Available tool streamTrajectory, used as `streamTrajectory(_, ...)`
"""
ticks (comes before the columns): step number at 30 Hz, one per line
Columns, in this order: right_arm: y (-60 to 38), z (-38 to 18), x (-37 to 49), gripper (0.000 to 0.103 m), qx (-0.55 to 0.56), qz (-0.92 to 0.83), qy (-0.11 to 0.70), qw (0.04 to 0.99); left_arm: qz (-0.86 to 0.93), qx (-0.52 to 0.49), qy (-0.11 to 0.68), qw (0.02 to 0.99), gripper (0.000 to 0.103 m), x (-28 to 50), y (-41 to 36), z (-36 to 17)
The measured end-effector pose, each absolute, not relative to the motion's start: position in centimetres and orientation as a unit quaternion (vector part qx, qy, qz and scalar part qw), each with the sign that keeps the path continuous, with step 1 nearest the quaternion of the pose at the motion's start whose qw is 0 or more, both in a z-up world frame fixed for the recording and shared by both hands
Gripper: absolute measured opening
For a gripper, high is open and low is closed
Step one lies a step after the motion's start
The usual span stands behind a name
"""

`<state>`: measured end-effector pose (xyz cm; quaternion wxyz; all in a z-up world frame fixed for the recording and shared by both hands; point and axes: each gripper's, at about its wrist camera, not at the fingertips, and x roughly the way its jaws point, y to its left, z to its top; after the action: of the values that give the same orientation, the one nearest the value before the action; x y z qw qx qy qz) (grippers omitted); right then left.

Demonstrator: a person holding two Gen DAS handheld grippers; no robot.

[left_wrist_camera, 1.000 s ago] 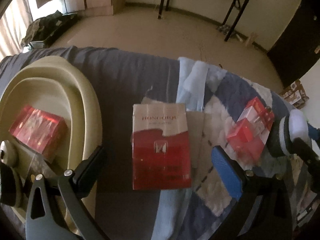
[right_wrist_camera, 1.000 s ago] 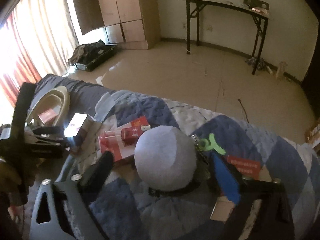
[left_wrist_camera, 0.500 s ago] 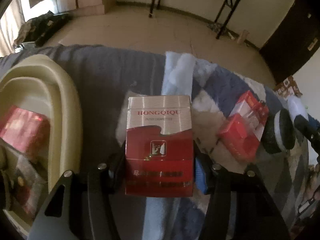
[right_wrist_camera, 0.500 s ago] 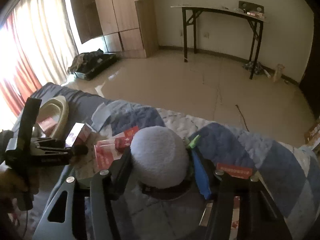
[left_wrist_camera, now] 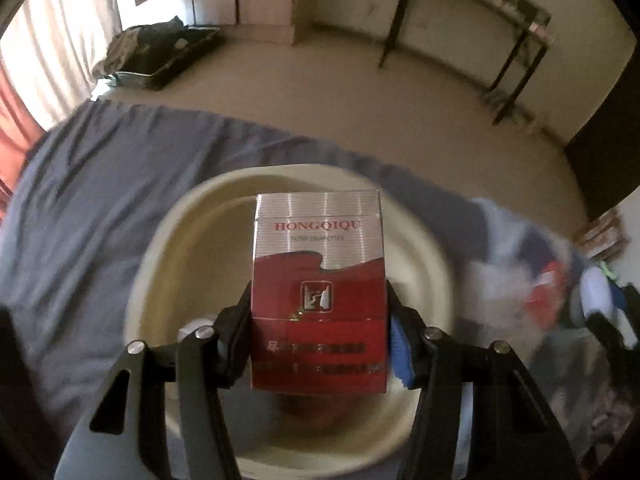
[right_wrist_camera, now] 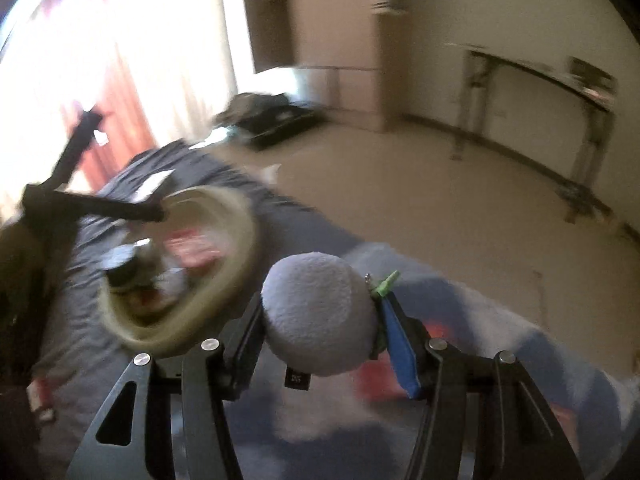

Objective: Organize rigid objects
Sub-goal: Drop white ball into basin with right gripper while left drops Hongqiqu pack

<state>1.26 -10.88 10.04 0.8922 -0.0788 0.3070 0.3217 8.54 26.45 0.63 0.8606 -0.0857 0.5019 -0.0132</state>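
Note:
My left gripper (left_wrist_camera: 320, 340) is shut on a red and silver cigarette box (left_wrist_camera: 319, 276) and holds it above the cream basin (left_wrist_camera: 168, 240) on the bed. My right gripper (right_wrist_camera: 320, 332) is shut on a grey fuzzy ball (right_wrist_camera: 320, 312) with a green clip (right_wrist_camera: 385, 283) at its side, lifted above the quilt. In the right wrist view the basin (right_wrist_camera: 236, 264) lies to the left and holds a red box (right_wrist_camera: 192, 248) and a dark round object (right_wrist_camera: 120, 268). The left gripper (right_wrist_camera: 148, 210) shows over the basin there.
More red boxes (left_wrist_camera: 548, 296) lie on the patchwork quilt (left_wrist_camera: 500, 280) to the right of the basin. The grey sheet (left_wrist_camera: 100, 200) covers the left of the bed. Beyond the bed edge are bare floor, a black table (left_wrist_camera: 480, 40) and a dark tray (left_wrist_camera: 160, 60).
My left gripper closed on the cigarette box, lifted it and carried it left over the basin. My right gripper closed on the grey ball, lifted it and swung left toward the basin.

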Motion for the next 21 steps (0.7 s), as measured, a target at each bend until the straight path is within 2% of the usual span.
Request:
streamTrajectory(4,-1.4,8.2,0.3,0.055,-0.127,0.381,0.328,0.855,0.022,-0.034,0.528,0.848,0.058,10.5,29.9,-0.1)
streamTrajectory(8,6.0,5.6,0.1,0.055,-0.154,0.414,0.360,0.822,0.025,-0.072,0.556,0.828,0.058,11.5,32.9,-1.9)
streamTrajectory(17,12.2,2.7,1.4,0.058,-0.218,0.404,0.378,0.804,0.014,-0.076,0.584,0.808,0.058,12.5,34.3,-5.3)
streamTrajectory(19,12.5,2.8,1.6,0.063,-0.212,0.400,0.379,0.807,0.008,-0.087,0.582,0.808,0.063,12.8,34.6,-5.4)
streamTrajectory(21,12.7,2.9,1.1,0.075,-0.208,0.392,0.377,0.813,0.004,-0.090,0.580,0.810,0.083,12.9,34.7,-5.5)
